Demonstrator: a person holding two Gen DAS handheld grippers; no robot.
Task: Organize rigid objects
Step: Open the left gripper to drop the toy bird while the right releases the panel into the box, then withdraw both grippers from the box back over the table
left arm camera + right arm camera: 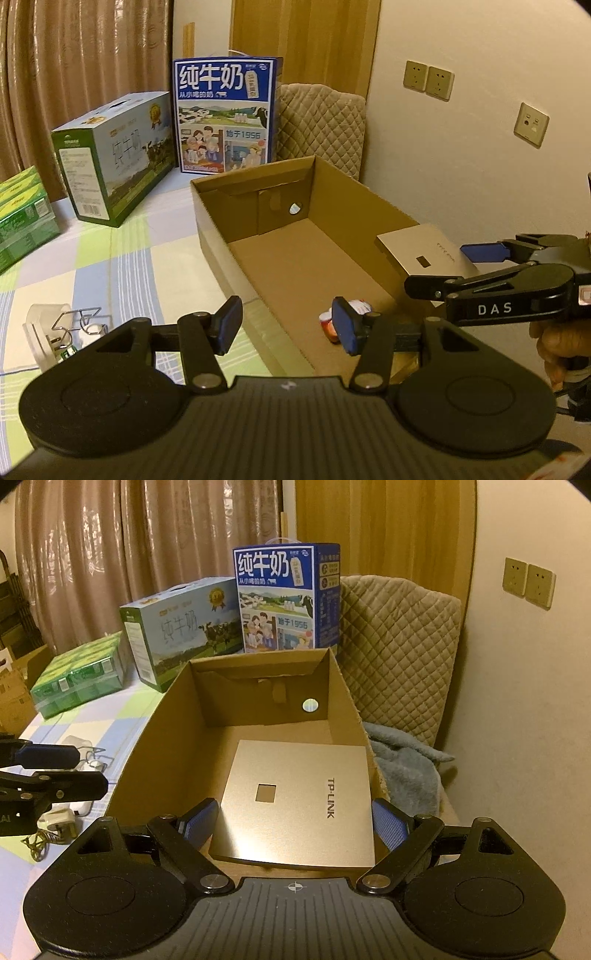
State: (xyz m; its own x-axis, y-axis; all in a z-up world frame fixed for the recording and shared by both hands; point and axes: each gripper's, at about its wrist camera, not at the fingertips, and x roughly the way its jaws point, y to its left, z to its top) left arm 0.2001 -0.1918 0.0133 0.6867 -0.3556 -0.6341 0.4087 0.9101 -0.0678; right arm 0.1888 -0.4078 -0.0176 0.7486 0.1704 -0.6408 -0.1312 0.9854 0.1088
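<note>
Between my right gripper's [293, 829] blue pads sits the gold TP-LINK box [295, 805], clamped at its two side edges with the jaws spread wide, hanging tilted over the open cardboard box [147, 738]. Inside that carton, on its floor near the front corner, lies a small red-and-white packet [332, 321], partly hidden behind my left gripper's [288, 326] pad. Those left jaws stand partly apart and grip nothing. Beyond the carton stand a blue milk carton [288, 598] and a green milk carton [177, 635] on the checked cloth.
</note>
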